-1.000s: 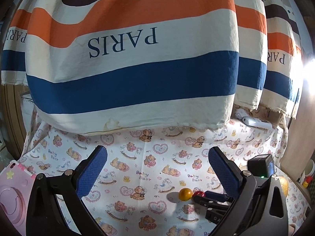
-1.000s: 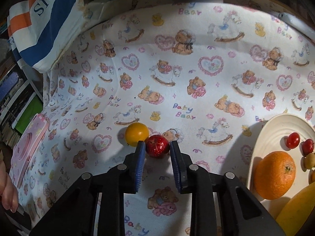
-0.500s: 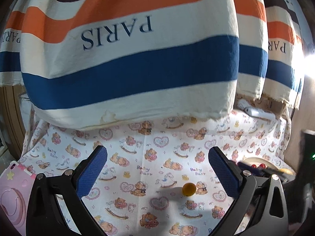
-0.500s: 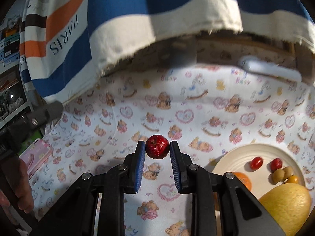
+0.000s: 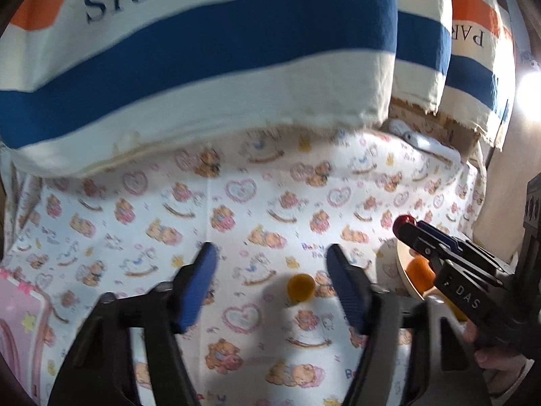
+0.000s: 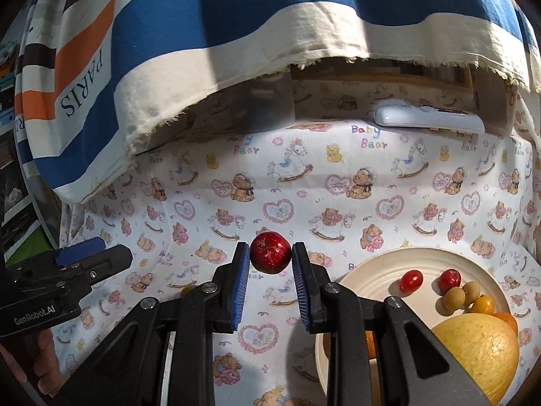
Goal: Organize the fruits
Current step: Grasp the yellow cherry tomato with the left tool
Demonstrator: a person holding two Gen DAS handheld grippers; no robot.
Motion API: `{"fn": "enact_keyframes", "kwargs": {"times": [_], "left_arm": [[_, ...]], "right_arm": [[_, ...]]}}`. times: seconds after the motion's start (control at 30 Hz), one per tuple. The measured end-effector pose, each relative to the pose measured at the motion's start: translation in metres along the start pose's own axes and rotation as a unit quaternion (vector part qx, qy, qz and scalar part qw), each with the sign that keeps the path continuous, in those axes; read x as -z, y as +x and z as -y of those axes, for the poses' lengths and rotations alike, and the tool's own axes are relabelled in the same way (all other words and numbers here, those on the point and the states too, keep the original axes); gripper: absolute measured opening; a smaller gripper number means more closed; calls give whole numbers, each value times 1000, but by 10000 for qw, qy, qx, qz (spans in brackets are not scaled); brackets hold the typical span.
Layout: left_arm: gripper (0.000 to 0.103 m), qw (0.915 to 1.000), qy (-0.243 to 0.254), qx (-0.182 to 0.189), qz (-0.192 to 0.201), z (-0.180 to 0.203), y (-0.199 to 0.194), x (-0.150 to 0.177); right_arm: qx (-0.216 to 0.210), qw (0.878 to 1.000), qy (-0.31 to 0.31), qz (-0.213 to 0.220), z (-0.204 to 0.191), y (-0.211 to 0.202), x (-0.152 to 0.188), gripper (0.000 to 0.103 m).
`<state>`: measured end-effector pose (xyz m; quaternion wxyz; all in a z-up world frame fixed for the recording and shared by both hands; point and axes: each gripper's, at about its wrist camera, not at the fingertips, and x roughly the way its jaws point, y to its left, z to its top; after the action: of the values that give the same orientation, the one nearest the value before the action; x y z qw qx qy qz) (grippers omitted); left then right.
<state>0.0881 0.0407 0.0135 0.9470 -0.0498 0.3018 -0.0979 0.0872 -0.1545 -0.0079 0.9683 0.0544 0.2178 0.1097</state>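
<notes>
A small red apple is being clamped between the blue pads of the right gripper, lifted above the bear-print cloth beside the cream plate. The left gripper, its jaws just closing with nothing gripped, is being held over a small orange fruit lying on the cloth. Farther back, a striped cloth is being draped.

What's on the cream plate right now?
On the cream plate lie two red cherry tomatoes, a few small yellowish round fruits, a yellow melon and an orange. The right gripper arm covers the plate's left part, where a bit of orange shows.
</notes>
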Motion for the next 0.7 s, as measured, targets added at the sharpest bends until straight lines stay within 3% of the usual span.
{"fn": "enact_keyframes", "kwargs": {"times": [0.07,0.2,0.43,0.7], "left_arm": [[50,9997,-63,141,-179,-1,7,0],[46,9987,-95,414,-274,1,17,1],[41,9958,173,332,-835,14,46,9],[41,9930,233,232,-1131,26,62,17]], "right_arm": [[26,10000,-27,-29,0,3,1,27],[-58,9999,53,-104,3,6,1,27],[-27,9999,55,-118,1,6,0,27],[-13,9999,45,-137,2,6,0,27]]}}
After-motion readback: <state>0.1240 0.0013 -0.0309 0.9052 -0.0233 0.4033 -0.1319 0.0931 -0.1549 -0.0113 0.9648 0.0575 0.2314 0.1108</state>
